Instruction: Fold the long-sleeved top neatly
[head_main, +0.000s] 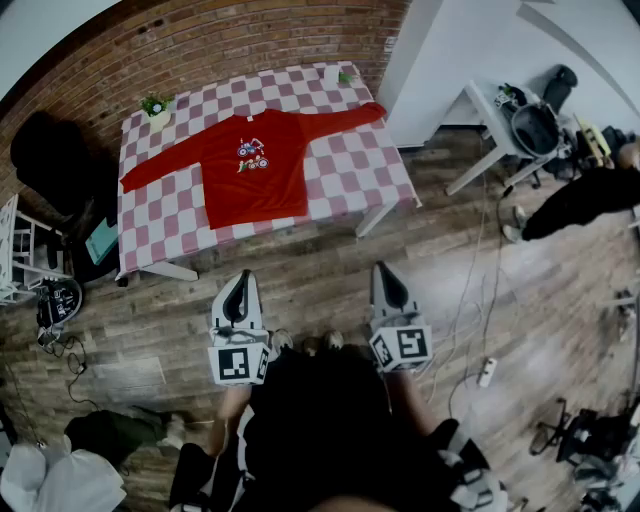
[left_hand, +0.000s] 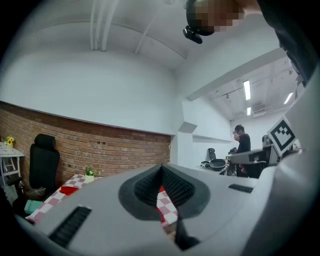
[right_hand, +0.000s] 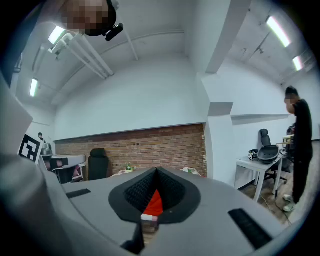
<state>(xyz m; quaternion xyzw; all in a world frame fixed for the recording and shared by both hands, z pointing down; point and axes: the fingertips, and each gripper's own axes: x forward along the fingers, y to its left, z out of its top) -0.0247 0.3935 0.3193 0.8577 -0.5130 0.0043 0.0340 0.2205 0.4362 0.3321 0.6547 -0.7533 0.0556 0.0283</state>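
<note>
two grippers, no fold yet: the red long-sleeved top (head_main: 255, 170) lies spread flat, front up, on the pink-and-white checked tabletop (head_main: 350, 175), well ahead of both sets of jaws and touched by neither. its sleeves run straight out to the sides, one ending ahead and off to the left of the left gripper (head_main: 240, 287), the other almost dead ahead of the right gripper (head_main: 386, 277). the hem is the edge nearest the jaws. the left jaws are pressed together with nothing between them, and the right jaws are likewise closed and empty. both are held over the wooden floor (head_main: 330, 290), short of the tabletop. by the look of it the whole job remains: sleeves to bring in, body to fold, edges to square up. no writing can be read. the chest print (head_main: 252, 153) is a small white-and-blue design, too small to make out, and the cubes (head_main: 238, 362) behind the jaws carry only black-and-white square markers.
</note>
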